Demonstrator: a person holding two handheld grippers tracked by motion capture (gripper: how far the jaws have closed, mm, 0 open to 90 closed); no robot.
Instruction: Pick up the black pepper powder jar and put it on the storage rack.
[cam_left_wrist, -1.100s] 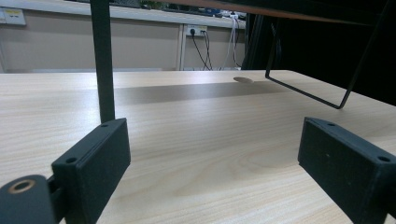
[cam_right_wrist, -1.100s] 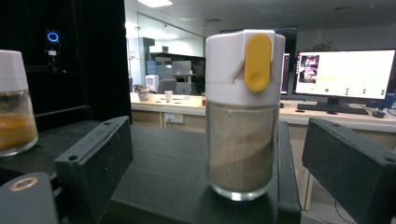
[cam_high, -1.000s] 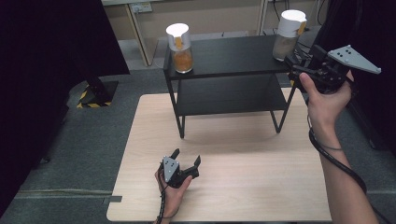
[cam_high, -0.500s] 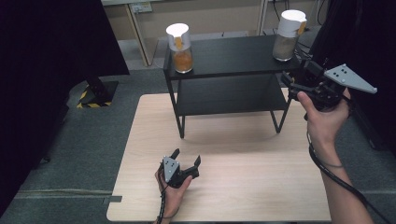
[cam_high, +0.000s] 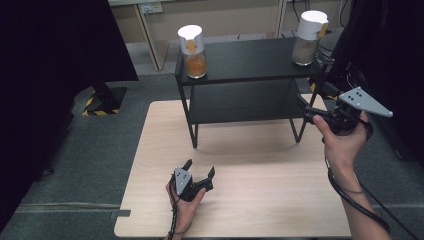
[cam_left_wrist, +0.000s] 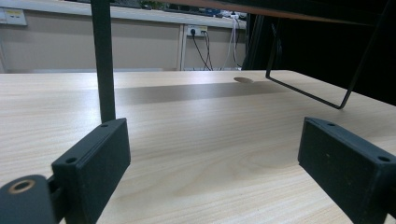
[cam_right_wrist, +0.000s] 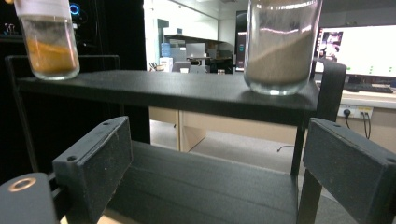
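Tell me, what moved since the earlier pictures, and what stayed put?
The right gripper came down from beside the grey-filled jar to the level of the rack's lower shelf, open with nothing in it. Nothing was grabbed or let go. The left gripper, both jars, including the orange-filled jar, and the rack stayed where they were.

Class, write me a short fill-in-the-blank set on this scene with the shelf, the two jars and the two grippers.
1. The jar with orange powder and the jar with beige powder both stand on the ____ tier of the black shelf.
2. The left gripper rests low on the wooden ____.
3. The jaws of the right gripper are ____, with nothing between them.

Missing words: top; table; open
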